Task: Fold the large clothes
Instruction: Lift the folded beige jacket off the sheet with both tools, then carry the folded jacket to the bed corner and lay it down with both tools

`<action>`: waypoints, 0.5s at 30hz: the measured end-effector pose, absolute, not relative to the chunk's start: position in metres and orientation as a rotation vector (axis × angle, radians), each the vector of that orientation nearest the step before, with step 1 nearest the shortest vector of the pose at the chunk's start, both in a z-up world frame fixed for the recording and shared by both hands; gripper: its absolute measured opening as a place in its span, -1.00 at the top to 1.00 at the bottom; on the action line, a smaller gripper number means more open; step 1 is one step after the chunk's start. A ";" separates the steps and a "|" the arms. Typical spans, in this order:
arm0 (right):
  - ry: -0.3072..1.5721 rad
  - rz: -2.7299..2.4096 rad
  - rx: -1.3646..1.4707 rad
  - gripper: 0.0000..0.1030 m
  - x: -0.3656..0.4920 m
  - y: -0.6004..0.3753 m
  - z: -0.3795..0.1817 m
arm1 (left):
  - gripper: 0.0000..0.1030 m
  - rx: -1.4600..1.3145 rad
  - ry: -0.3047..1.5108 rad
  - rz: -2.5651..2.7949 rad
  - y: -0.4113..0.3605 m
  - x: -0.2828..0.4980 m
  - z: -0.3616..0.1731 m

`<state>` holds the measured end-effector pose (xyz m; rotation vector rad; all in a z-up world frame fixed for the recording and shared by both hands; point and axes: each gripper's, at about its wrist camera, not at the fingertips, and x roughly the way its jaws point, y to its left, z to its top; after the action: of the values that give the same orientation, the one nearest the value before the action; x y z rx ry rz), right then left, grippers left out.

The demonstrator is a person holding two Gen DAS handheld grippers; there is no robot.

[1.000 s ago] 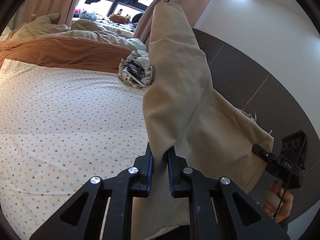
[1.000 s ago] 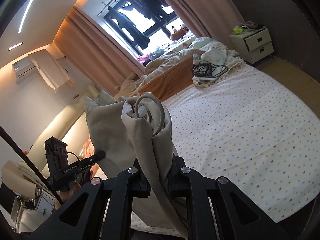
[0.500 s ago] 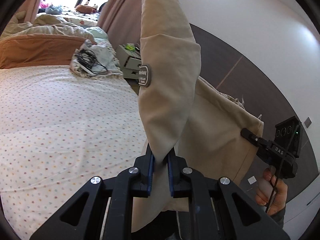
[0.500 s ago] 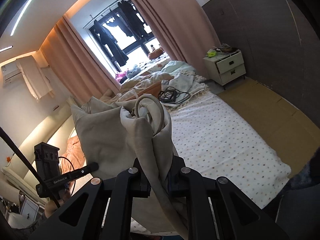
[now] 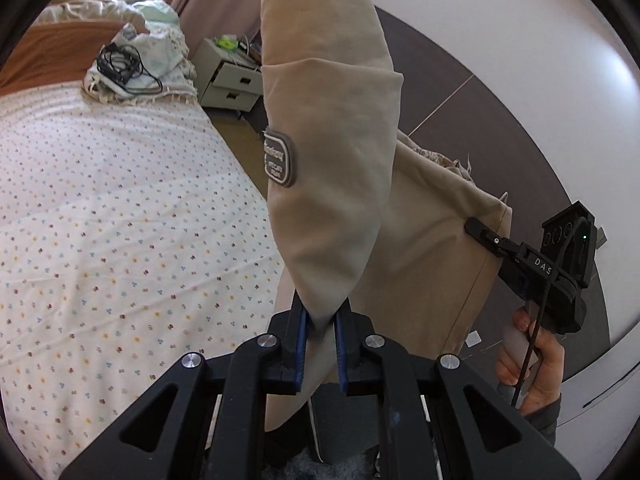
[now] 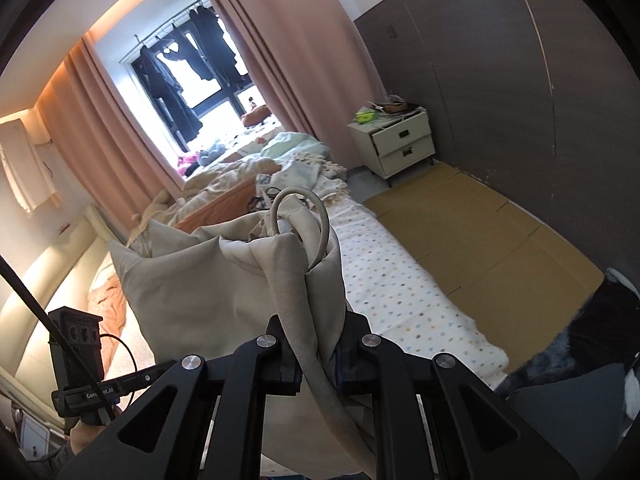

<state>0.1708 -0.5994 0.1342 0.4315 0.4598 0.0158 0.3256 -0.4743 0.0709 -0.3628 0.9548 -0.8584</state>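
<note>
Above the dotted bed sheet (image 5: 120, 220) we held the beige garment (image 5: 332, 128) in the air. Our left claw (image 5: 321, 340) was clamped on one fold, our right claw (image 6: 318, 354) clamped on another bunch with a cord loop (image 6: 300, 224). Grey patch (image 5: 279, 158) had writing, too blurred. Right claw's body read "DAS" (image 5: 543, 266).

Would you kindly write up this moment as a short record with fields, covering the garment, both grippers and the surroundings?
garment: beige garment, lifted clear of the bed, grey patch on it
left gripper: jaws shut on the beige garment
right gripper: jaws shut on a bunched part with a cord loop
bed: dotted sheet, tangled black cables at its far end
nightstand: top drawer slightly open
</note>
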 end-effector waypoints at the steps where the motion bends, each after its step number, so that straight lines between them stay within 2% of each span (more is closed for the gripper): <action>1: 0.470 0.005 0.429 0.84 0.176 -0.597 0.136 | 0.74 -0.361 0.966 -0.857 -0.478 0.331 0.067; 15: 0.588 -0.120 0.410 0.84 0.291 -0.573 0.137 | 0.73 -0.308 1.053 -0.791 -0.505 0.429 0.012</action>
<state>0.2906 -0.5731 0.1367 0.4097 0.5881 -0.1204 0.4294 -0.5050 0.0123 -0.3077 1.0527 -0.7907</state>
